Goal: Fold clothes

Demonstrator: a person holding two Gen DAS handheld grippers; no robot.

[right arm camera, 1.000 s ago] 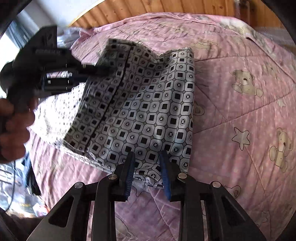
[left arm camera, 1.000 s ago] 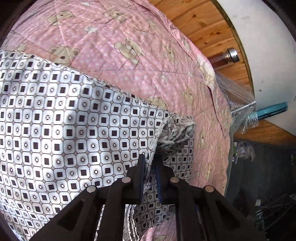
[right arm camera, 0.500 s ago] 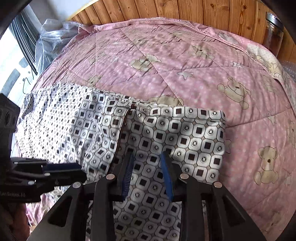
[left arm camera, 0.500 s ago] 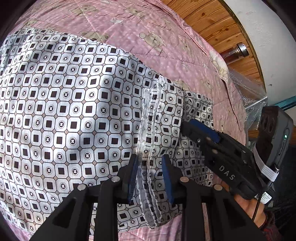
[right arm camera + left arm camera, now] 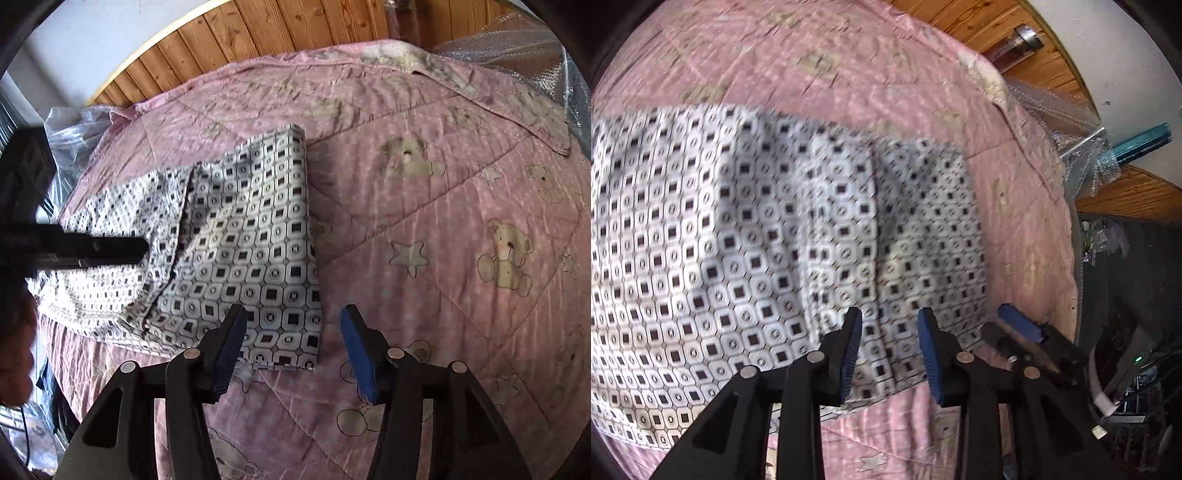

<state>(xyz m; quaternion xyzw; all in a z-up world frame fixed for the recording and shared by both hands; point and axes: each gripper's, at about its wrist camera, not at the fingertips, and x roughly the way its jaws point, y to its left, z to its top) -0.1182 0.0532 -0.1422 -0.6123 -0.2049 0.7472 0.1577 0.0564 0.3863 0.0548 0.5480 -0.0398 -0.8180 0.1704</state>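
Both grippers, left gripper (image 5: pixel 889 345) and right gripper (image 5: pixel 291 345), hang released, jaws spread and holding nothing, just above the near edge of the patterned garment (image 5: pixel 243 254). It lies folded ahead of them on the pink teddy-bear quilt (image 5: pixel 443 229). One fold looks laid down; the next likely calls for regripping an edge. Motion blur smears the left view, and the garment's type is unclear.

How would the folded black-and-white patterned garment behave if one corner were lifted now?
The patterned garment would probably flop: it lies in soft layers, following the pink quilt. The folded-over flap looks loose, so the fold would likely slide open. It looks thin and faintly shiny, so probably light and maybe slippery. Both the left tongs and right tongs are open.
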